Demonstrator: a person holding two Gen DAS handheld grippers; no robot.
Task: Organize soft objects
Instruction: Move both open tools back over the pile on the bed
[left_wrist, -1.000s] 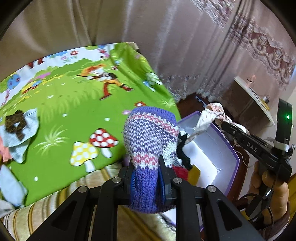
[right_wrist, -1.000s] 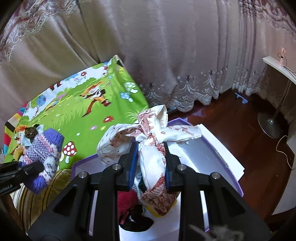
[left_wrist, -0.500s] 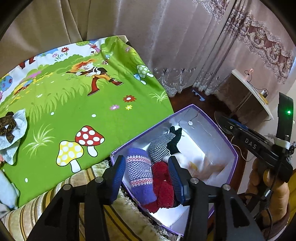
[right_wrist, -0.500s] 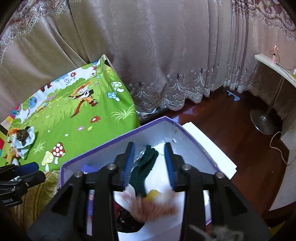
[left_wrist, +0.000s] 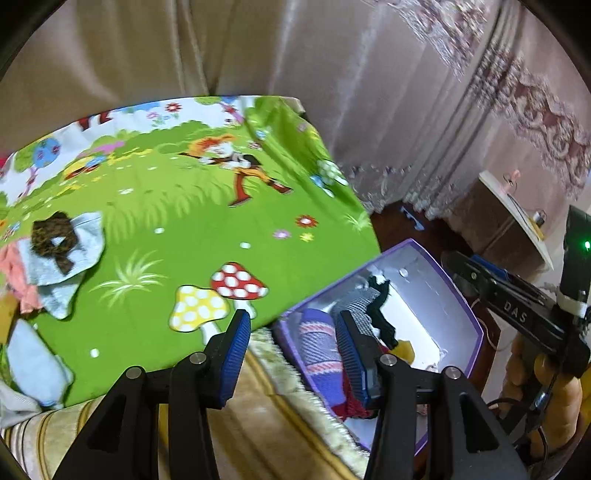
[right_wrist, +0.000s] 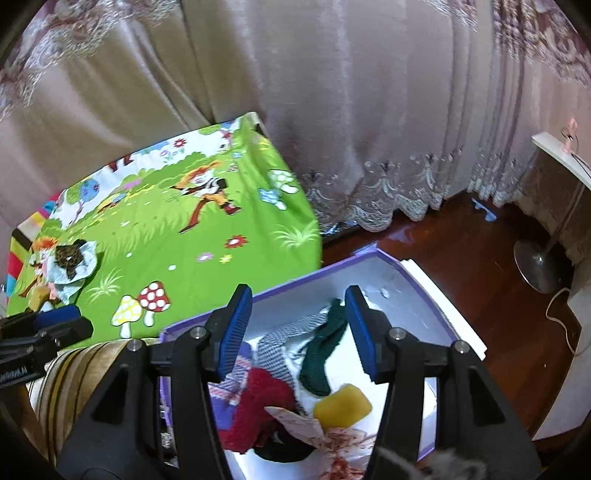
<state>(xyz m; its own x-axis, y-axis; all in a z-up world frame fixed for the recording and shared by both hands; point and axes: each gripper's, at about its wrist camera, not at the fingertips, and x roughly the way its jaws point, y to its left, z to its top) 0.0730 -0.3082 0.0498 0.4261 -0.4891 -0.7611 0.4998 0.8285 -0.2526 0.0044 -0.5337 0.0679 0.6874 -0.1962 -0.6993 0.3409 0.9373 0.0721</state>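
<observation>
right gripper (right_wrist: 299, 328) open, empty, over purple box (right_wrist: 373, 258) holding green sock (right_wrist: 321, 354), red sock (right_wrist: 258, 410), yellow sponge (right_wrist: 341, 406)

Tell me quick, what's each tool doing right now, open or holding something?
Left tool: open, holding nothing, at the purple box's near corner.
Right tool: open, holding nothing, above the purple box.

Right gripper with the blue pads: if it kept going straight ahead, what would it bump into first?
Probably the dark green sock lying in the purple box, directly between the open jaws of the right gripper; depth is hard to judge.
</observation>
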